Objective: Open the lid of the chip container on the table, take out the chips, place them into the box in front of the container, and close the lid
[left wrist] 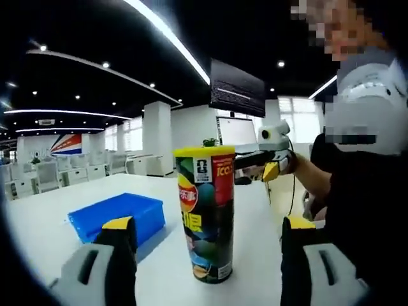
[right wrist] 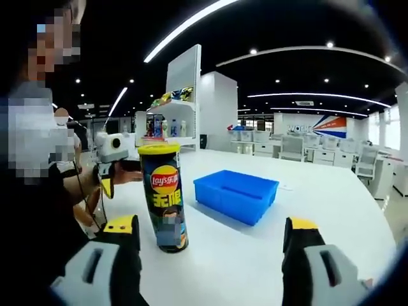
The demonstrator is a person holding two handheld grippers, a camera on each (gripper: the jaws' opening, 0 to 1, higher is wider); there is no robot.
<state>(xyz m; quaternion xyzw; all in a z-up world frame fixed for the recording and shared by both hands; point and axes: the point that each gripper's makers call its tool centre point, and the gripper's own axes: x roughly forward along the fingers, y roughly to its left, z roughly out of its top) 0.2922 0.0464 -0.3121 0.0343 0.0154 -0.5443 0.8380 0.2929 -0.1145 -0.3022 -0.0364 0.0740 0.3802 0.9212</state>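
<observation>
On the white bench (left wrist: 44, 220), a tall chip can (left wrist: 206, 213) is standing upright with its yellow lid (left wrist: 203, 151) on, and a blue box (left wrist: 118, 215) is sitting open near it, apart from it. In the left gripper view, the left gripper (left wrist: 205, 245) is hovering with its jaws spread wide on either side of the can, touching nothing. Beyond the can, the right gripper (left wrist: 264, 167) is coming in from the right, held by a person in a black top; how far its jaws are parted cannot be told from here. In the right gripper view, the right gripper (right wrist: 211, 245) is showing its jaws wide apart and gripping nothing, with the can (right wrist: 164, 197) just inside the left jaw and the box (right wrist: 237, 194) lying further back between them. The left gripper (right wrist: 108, 169) is appearing behind the can at the left.
</observation>
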